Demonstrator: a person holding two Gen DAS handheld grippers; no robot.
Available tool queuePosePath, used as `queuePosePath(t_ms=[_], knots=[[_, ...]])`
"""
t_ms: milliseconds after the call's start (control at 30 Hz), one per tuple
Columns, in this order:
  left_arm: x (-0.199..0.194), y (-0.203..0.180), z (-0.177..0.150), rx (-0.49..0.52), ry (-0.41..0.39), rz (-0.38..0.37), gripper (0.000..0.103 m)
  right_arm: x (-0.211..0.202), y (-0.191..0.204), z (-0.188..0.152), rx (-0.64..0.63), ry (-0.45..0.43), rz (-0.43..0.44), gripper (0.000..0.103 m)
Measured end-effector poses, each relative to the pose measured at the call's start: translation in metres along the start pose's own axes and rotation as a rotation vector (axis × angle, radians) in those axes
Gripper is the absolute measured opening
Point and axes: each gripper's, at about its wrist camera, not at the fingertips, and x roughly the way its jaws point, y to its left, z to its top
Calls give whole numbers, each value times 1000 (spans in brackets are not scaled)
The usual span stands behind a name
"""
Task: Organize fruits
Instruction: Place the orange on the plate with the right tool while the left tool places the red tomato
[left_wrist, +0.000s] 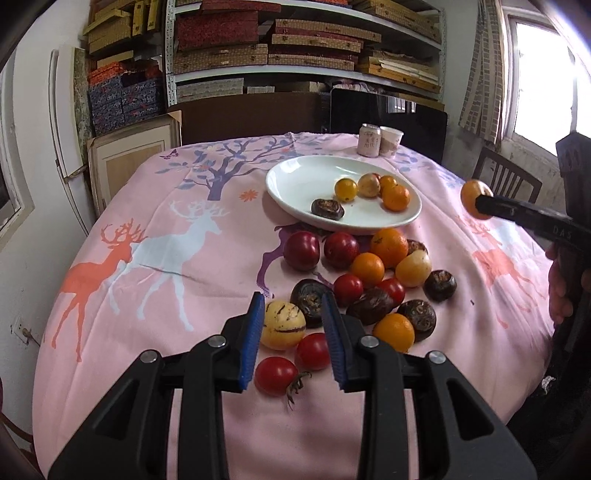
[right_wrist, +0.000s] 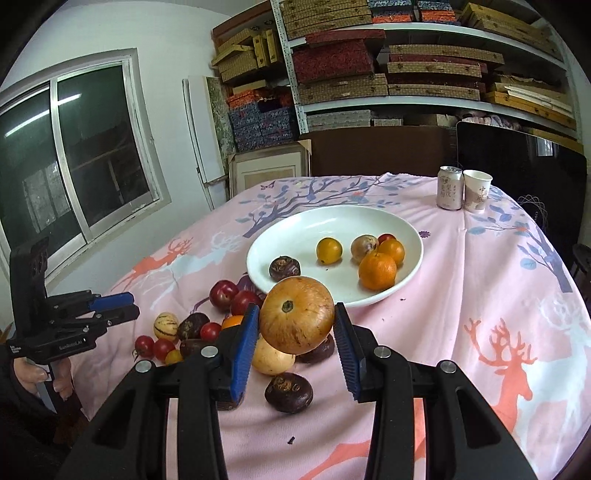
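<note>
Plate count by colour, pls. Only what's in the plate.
In the plate:
orange fruit: 2
yellow fruit: 1
tan fruit: 1
red fruit: 1
dark brown fruit: 1
Total: 6
Not counted: the held fruit in the right gripper.

A table draped in a pink cloth (left_wrist: 155, 236) printed with deer and trees carries everything. Toward the far side sits a white plate (right_wrist: 295, 236), and behind it, near the back edge, a drink can (right_wrist: 450, 188) and a paper cup (right_wrist: 477, 191) stand touching side by side. Just in front of the plate, a loose heap of fruit (left_wrist: 369, 280) lies straight on the cloth: red tomatoes, oranges, dark brown water chestnuts, plums and a pale striped melon (left_wrist: 282, 325).
</note>
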Motion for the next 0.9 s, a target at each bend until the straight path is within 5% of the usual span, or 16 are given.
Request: queuePosePath(t_ms=[233, 367, 467, 500, 567, 900], knots=[[18, 15, -32, -35, 113, 10, 31, 11, -9, -19, 30, 57, 31, 41], [28, 7, -42, -20, 135, -4, 51, 19, -10, -25, 44, 76, 40, 41], [38, 3, -46, -9, 164, -11, 51, 18, -9, -27, 43, 74, 38, 41], [39, 2, -47, -7, 158, -7, 51, 17, -10, -27, 43, 73, 39, 41], [37, 4, -47, -21, 148, -12, 32, 18, -11, -28, 49, 76, 38, 41], [3, -5, -26, -21, 46, -53, 30, 16, -12, -26, 56, 72, 40, 41]])
